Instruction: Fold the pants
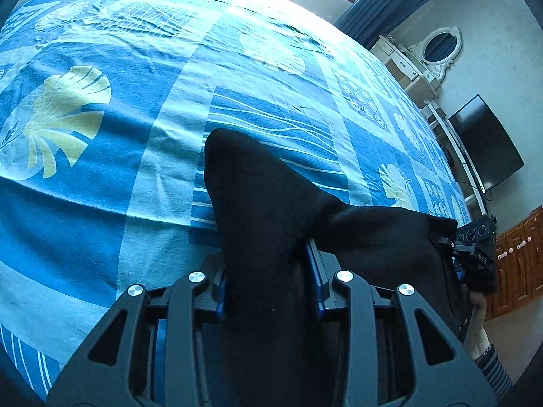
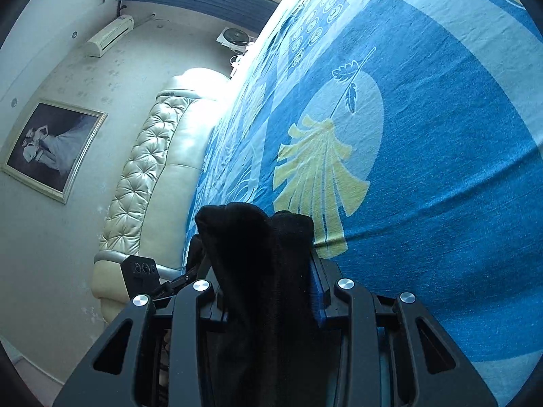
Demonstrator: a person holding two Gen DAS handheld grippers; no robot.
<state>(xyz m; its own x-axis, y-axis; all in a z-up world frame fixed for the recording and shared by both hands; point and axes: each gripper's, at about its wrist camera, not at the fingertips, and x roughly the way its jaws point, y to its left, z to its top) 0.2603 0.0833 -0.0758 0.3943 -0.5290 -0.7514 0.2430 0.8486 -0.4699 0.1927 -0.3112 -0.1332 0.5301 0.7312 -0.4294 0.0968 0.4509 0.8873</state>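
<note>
Left gripper clamped on black pants, right gripper clamped likewise, blue patterned bedspread beneath both

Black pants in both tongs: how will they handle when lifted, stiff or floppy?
Likely floppy: the black pants bunch and droop between the left tongs and right tongs. Probably light and thick-knit, so unlikely to slip. Expect sag over the bedspread.

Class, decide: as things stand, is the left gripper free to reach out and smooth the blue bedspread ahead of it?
Probably not: the left gripper is shut on the black pants, which bunch ahead of its fingers, over the bedspread. It would have to let go first.
</note>
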